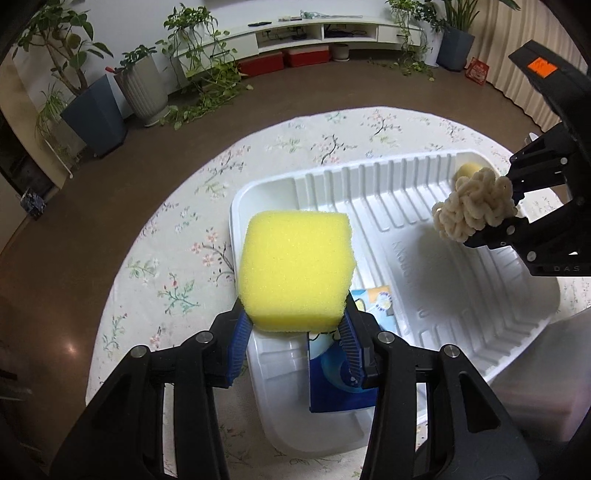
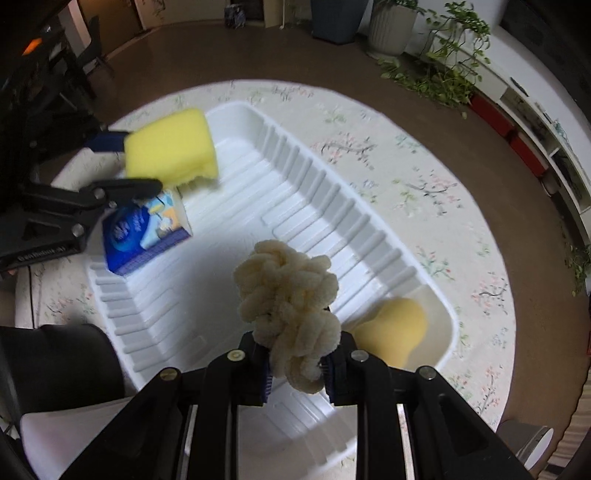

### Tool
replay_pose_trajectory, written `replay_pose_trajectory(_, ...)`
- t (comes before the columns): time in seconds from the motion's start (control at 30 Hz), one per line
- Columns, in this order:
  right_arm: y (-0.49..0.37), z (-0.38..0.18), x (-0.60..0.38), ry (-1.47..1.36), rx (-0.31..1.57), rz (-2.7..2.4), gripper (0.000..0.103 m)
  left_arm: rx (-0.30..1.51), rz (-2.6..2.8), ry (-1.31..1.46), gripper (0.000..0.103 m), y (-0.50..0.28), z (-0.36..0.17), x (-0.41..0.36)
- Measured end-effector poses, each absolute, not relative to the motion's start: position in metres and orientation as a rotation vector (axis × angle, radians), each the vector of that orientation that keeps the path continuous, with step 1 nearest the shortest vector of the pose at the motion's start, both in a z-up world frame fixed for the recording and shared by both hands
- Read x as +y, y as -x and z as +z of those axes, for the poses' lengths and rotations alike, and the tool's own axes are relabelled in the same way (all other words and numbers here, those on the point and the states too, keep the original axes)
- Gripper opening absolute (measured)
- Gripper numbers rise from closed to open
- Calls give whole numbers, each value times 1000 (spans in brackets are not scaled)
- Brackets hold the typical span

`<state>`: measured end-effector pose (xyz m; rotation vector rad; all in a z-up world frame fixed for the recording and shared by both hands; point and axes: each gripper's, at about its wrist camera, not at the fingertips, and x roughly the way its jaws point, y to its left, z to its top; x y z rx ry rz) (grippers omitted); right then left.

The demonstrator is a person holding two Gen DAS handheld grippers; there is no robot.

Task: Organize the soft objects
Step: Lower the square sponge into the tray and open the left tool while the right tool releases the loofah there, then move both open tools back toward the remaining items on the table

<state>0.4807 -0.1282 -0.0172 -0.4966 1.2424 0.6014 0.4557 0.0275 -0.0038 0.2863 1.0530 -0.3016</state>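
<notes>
My left gripper (image 1: 295, 325) is shut on a yellow sponge block (image 1: 295, 269) and holds it above the near end of a white ribbed tray (image 1: 399, 206); the sponge also shows in the right wrist view (image 2: 170, 147). My right gripper (image 2: 295, 373) is shut on a cream knotted yarn bundle (image 2: 290, 302) above the tray (image 2: 258, 177); it shows at the right of the left wrist view (image 1: 474, 206). A blue tissue pack (image 2: 144, 232) lies in the tray under the sponge. A yellow-orange rounded sponge (image 2: 391, 328) lies in the tray's corner.
The tray sits on a round table with a floral cloth (image 1: 177, 258). Potted plants (image 1: 107, 107) and a low white shelf (image 1: 332, 29) stand across the brown floor. A white box edge (image 1: 546, 380) is at the table's right.
</notes>
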Motion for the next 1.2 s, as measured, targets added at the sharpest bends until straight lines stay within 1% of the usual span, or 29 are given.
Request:
replay_pose_trajectory(0.13, -483, -26, -130, 504, 1260, 588, 29, 1044, -294, -271, 46, -456, -4, 30)
replay_pose_trajectory(0.2, -483, -24, -131, 487, 1257, 590, 33, 1046, -289, -263, 48, -457, -5, 31)
replay_pose_trajectory(0.27, -481, -20, -134, 481, 1247, 588, 40, 1048, -286, -255, 48, -457, -4, 31)
replay_pose_trajectory(0.33, -478, -15, -135, 480, 1241, 587, 43, 1051, -281, -260, 50, -457, -4, 30)
replay_pose_trajectory(0.37, -477, -13, -136, 478, 1236, 583, 46, 1052, -279, -262, 50, -457, -3, 29)
replay_pose_trajectory(0.47, -473, -4, -142, 448, 1222, 579, 49, 1040, -287, -257, 58, -455, 3, 28)
replay_pose_trajectory(0.53, -469, 3, -148, 427, 1208, 576, 49, 1028, -313, -228, 68, -452, 11, 30)
replay_pose_trajectory(0.57, -466, 7, -151, 414, 1198, 577, 50, 1023, -318, -218, 70, -451, 15, 31)
replay_pose_trajectory(0.77, -441, 51, -181, 308, 1115, 577, 52, 966, -293, -175, 71, -425, 43, 52)
replay_pose_trajectory(0.8, -436, 58, -188, 286, 1100, 577, 53, 955, -289, -159, 72, -418, 48, 57)
replay_pose_trajectory(0.87, -418, 71, -202, 246, 1063, 574, 60, 938, -278, -129, 72, -400, 55, 69)
replay_pose_trajectory(0.9, -406, 76, -210, 232, 1050, 571, 61, 933, -267, -124, 72, -387, 57, 76)
replay_pose_trajectory(1.2, -339, 68, -258, 172, 1062, 528, 61, 961, -223, -110, 72, -306, 40, 103)
